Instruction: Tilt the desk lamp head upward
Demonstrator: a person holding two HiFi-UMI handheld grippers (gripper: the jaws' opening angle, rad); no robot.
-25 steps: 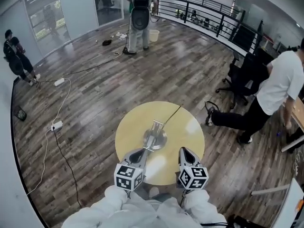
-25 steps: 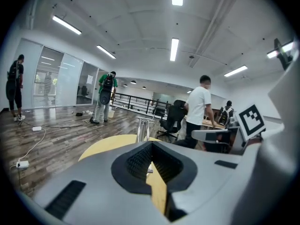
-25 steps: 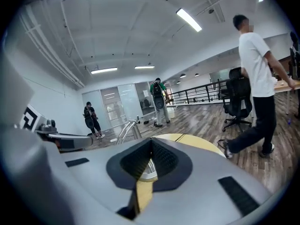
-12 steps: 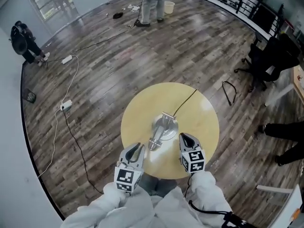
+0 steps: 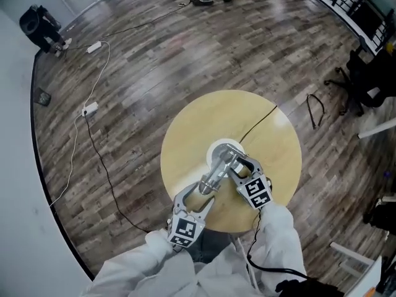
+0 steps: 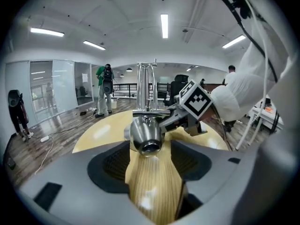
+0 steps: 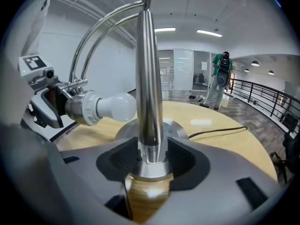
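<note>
A chrome desk lamp stands in the middle of a round yellow table [image 5: 198,119], its base [image 5: 218,148] under curved tubes. Its cone-shaped head [image 5: 209,180] points toward me and lies low; the white bulb [image 7: 115,106] shows in the right gripper view. My left gripper [image 5: 197,198] has its jaws opening, and the lamp head [image 6: 147,134] sits at their mouth with a gap beside it. My right gripper [image 5: 234,164] is also widening, but its pads still touch the upright stem [image 7: 149,102] between them. The right gripper's marker cube [image 6: 197,100] shows just behind the lamp head.
A dark cord [image 5: 260,121] runs from the lamp base across the table to its far right edge. On the wood floor lie a power strip [image 5: 91,108] and cables at left. An office chair [image 5: 371,73] stands at right. A person [image 6: 105,90] stands far off.
Both grippers have moved forward from the table's near edge to the lamp. The right one now sits around the stem and the left one at the lamp head. The head camera has moved over the table.
</note>
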